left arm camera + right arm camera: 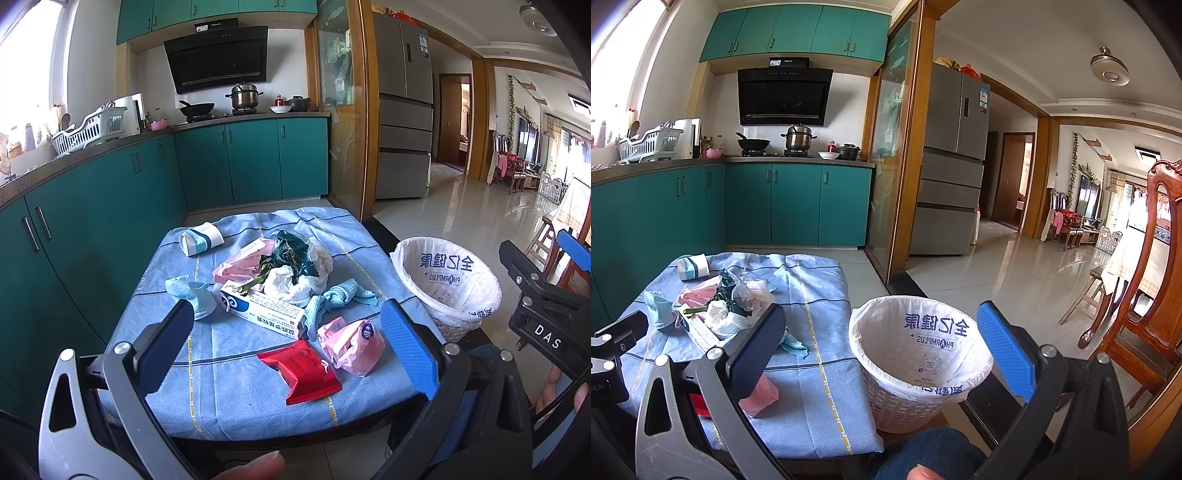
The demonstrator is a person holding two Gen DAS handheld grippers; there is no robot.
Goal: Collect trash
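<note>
Overhead, both empty: left gripper (291, 325) spread above trash pile (280, 273), right gripper (882, 338) spread above bin (919, 354).

We hold the left gripper (291, 325) level, jaws spread wide, gripping nothing. Our right gripper (882, 332) is likewise fully spread and empty, positioned beside the left.

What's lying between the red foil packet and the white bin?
A crumpled pink plastic bag sits between the red foil packet and the white-lined wicker bin, seen in the left wrist view.
</note>
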